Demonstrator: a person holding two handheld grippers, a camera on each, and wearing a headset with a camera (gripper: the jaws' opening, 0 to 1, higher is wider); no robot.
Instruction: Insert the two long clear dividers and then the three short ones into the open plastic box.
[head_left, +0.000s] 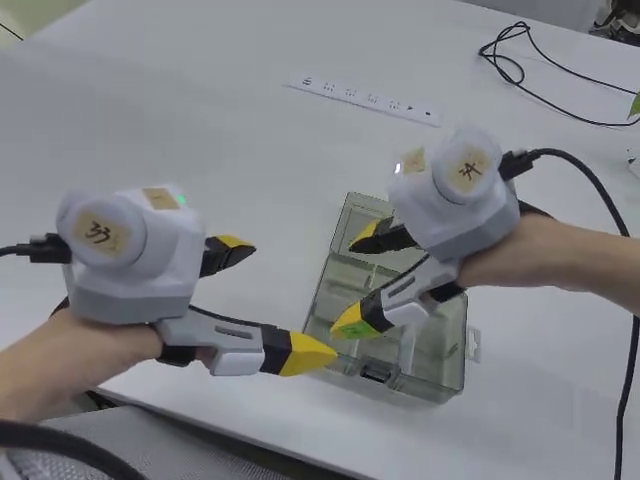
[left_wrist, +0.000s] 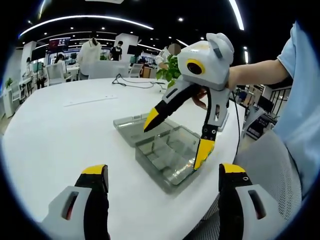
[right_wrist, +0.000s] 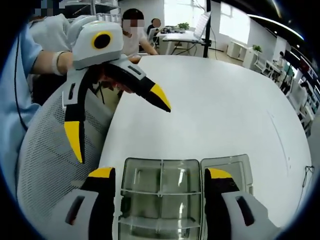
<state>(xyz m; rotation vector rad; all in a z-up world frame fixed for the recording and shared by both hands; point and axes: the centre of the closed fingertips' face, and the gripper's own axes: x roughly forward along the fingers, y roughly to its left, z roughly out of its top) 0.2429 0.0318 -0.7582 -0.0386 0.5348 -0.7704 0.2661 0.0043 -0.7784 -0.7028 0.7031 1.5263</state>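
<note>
Clear plastic box (right_wrist: 160, 200) lies lid-open with its dividers (right_wrist: 161, 181) seemingly all seated, which likely explains why the right gripper (right_wrist: 160, 172) above and left gripper (left_wrist: 163, 169) beside both gape empty.

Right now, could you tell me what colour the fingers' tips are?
Yellow; the right gripper shows them best in the left gripper view.

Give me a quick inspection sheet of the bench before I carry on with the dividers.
Surface: white table.
Job's things: clear plastic box, lid open; dividers form a grid inside.
Clutter: power strip near far edge.
Grippers: left gripper open, empty, beside box; right gripper open, empty, over box.
Cables: black cable looped far right; gripper cable trails from right gripper.
Surroundings: open office, mesh chair, people at desks.
</note>
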